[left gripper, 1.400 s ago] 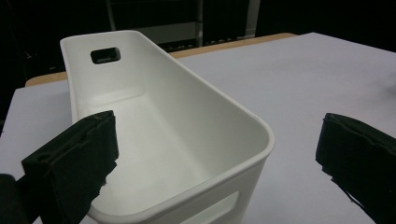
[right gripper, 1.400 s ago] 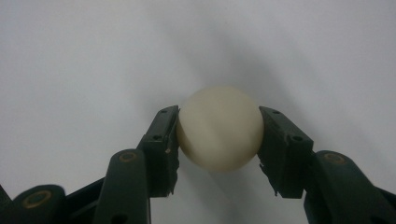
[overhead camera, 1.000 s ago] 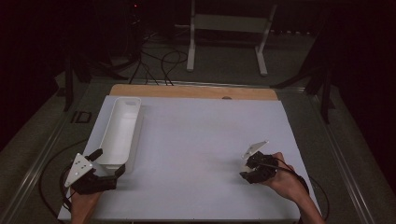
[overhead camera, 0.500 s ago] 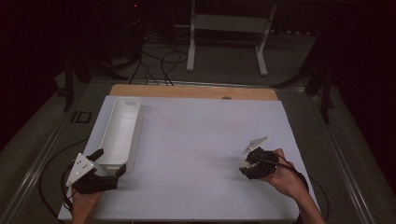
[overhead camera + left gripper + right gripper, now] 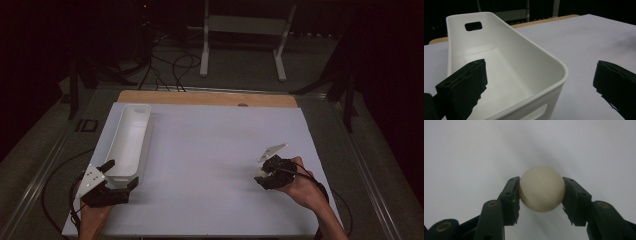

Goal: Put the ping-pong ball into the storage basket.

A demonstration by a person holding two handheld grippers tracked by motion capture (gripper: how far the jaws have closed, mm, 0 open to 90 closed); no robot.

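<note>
Smooth white ball (image 5: 541, 188), pinched in the right gripper (image 5: 541, 192), could squirt free; left gripper (image 5: 539, 82) gapes around the bin (image 5: 506, 62) corner.

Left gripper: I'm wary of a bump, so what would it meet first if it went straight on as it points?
Probably the white bin: the left gripper has its open jaws straddling the bin's near corner.

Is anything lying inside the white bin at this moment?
No, the left gripper view looks into the white bin and its floor and walls are bare, while the cream ball sits clamped in the right gripper.
</note>
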